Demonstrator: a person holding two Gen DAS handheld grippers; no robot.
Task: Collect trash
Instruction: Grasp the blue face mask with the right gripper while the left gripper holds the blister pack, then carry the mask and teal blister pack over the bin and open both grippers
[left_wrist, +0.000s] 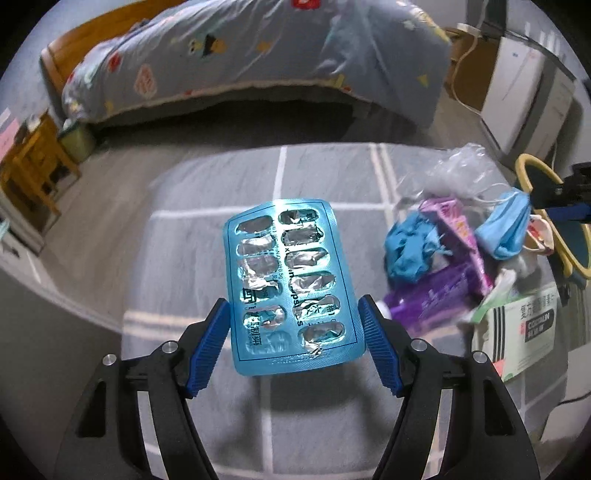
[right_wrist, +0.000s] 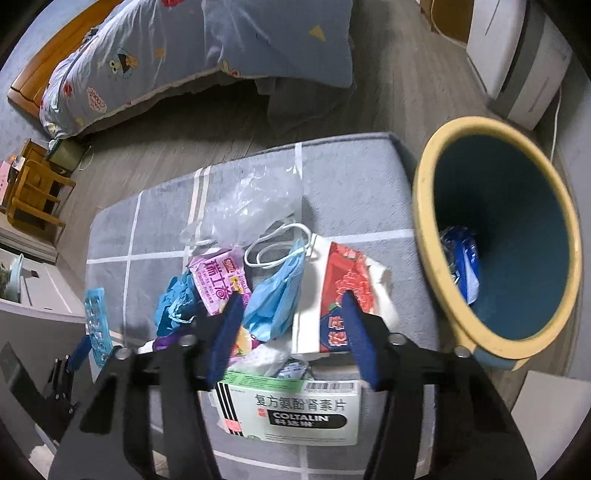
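My left gripper (left_wrist: 294, 310) is shut on an empty blue blister pack (left_wrist: 290, 284), held above the grey checked mat (left_wrist: 207, 258); the pack also shows at the left of the right wrist view (right_wrist: 96, 319). My right gripper (right_wrist: 291, 314) is open above a trash pile: a blue face mask (right_wrist: 277, 299), a red and white carton (right_wrist: 340, 288), a pink wrapper (right_wrist: 219, 280), a white Coltalin medicine box (right_wrist: 295, 410) and a clear plastic bag (right_wrist: 251, 206). The yellow-rimmed teal bin (right_wrist: 436, 236) lies tilted at the right with blue packaging inside.
A bed with a blue patterned quilt (left_wrist: 240, 55) stands behind the mat. A wooden stool (right_wrist: 33, 192) is at the far left. A white appliance (right_wrist: 517, 62) stands at the back right beyond the bin. Wood floor surrounds the mat.
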